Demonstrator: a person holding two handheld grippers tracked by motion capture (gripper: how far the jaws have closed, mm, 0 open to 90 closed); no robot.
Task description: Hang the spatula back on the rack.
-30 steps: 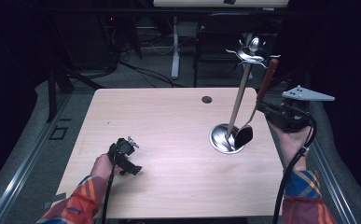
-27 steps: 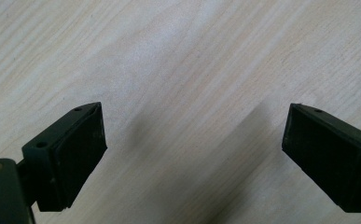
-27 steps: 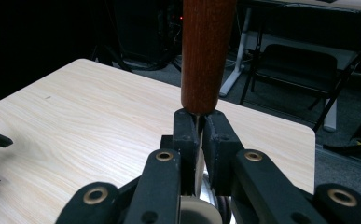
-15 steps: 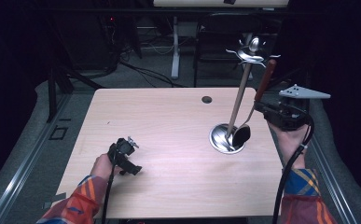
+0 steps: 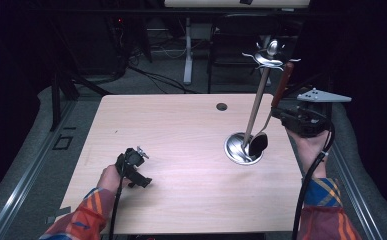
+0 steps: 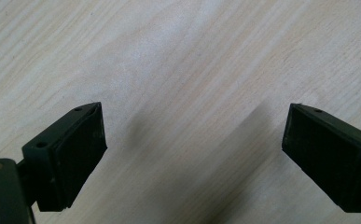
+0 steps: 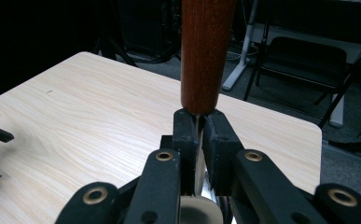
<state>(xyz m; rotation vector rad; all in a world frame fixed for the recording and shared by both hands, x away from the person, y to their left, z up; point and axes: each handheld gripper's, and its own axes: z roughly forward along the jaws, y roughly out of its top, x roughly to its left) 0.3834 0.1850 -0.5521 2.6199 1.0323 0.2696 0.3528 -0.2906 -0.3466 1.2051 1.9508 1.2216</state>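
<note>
A metal utensil stand (image 5: 242, 148) with a round base and hooks at its top rises on the right part of the wooden table (image 5: 181, 130). Beside its pole, my right gripper (image 5: 281, 114) is shut on a utensil. In the right gripper view the gripper (image 7: 197, 122) has its jaws pressed on the thin metal shank just below the red-brown wooden handle (image 7: 206, 51). The utensil's black head (image 5: 258, 143) hangs low over the stand's base. My left gripper (image 5: 136, 167) lies on the table at the front left. Its jaws (image 6: 194, 154) stand wide apart over bare wood.
A small round hole (image 5: 221, 106) sits near the table's far edge. Beyond the table are a dark chair (image 7: 304, 60), desk legs and cables on the floor. The person's sleeves come in at the bottom corners.
My right gripper has shifted slightly up and to the left with the utensil still held. The left gripper has stayed in place.
</note>
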